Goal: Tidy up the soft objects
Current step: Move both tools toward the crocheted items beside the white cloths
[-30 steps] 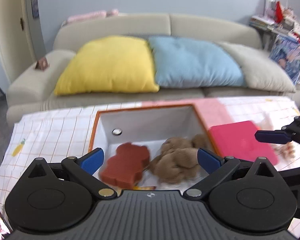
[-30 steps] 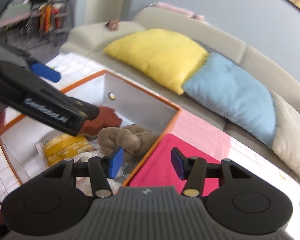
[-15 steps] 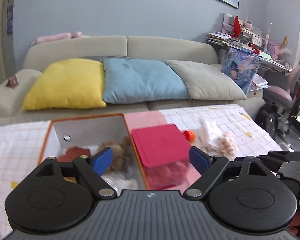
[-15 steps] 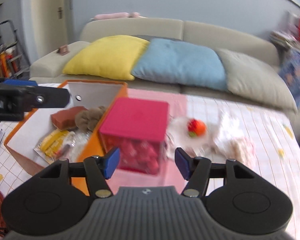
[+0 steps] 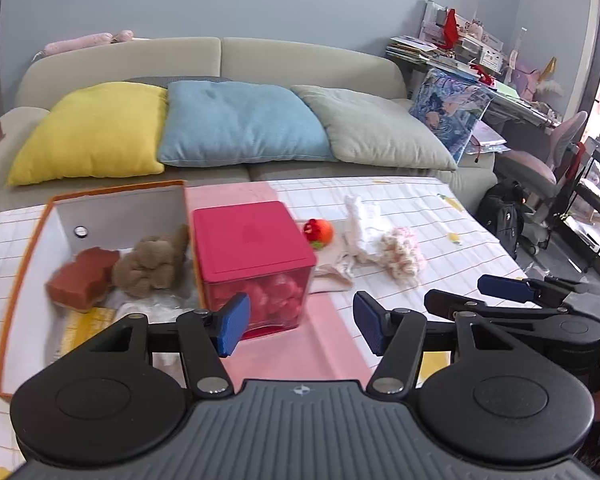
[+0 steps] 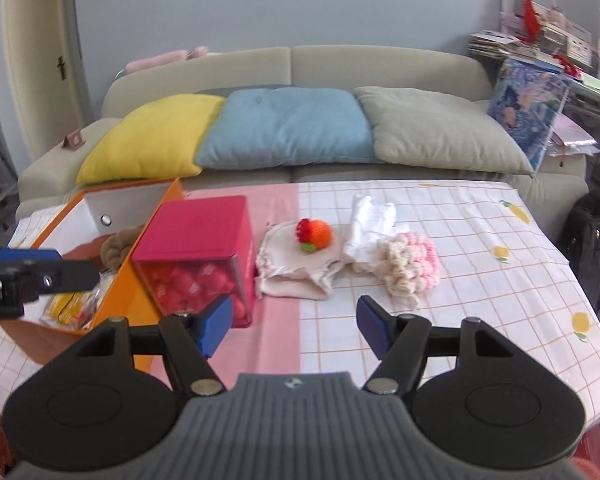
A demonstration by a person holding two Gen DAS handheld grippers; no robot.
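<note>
Desk: checked cloth, sofa beyond.
Box: far left, brown plush toy inside.
Pink container: beside box, lidded.
Cloths: centre, orange toy on top.
Left gripper: fingers parted, closing, empty.
Right gripper: fingers parted, widening, empty.

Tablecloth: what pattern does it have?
White tablecloth with an orange grid, small yellow fruit prints and a pink band; clearest in the right wrist view.
</note>
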